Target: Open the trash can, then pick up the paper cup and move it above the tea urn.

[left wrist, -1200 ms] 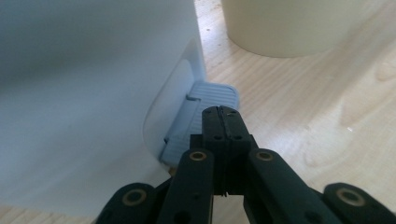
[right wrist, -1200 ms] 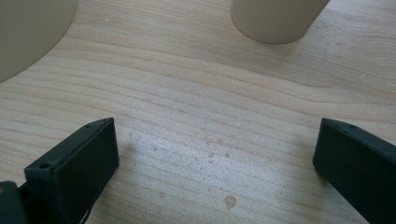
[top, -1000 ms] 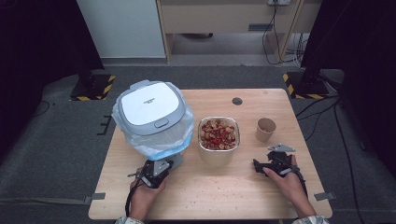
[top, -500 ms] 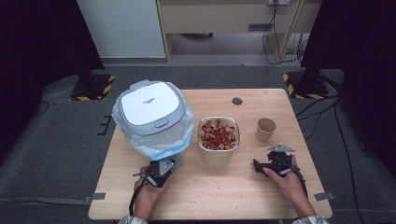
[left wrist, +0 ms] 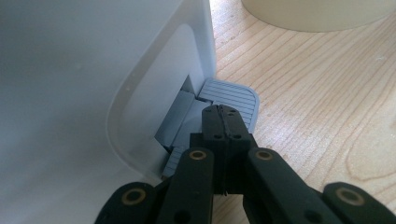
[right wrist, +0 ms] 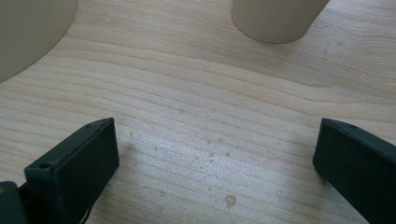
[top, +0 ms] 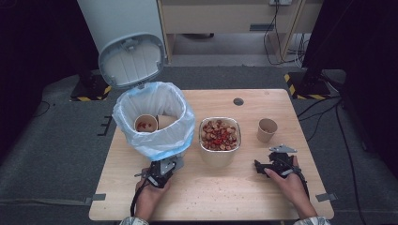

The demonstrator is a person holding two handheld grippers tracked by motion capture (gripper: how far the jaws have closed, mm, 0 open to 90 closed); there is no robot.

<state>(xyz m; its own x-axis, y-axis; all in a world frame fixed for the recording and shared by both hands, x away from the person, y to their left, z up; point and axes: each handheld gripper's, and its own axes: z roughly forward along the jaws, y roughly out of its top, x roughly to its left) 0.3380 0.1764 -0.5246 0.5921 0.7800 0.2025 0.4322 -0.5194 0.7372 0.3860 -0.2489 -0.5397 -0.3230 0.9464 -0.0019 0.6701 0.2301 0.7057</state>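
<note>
The left claw has its jaws pressed flat together with nothing between them, and its tip rests on the grey ribbed pedal at the foot of the white bin. The pedal juts from a recess in the bin's wall onto the wooden surface, directly under and just ahead of the closed tip. In the high view the left claw sits tight against the bin's front base, and the bin, lined with a pale blue bag, stands with its lid swung up and back; two paper cups lie inside. The right claw rests on the surface well apart from the bin, jaws spread wide and holding nothing, pointing toward a paper cup. A foil tray of food stands between bin and cup.
</note>
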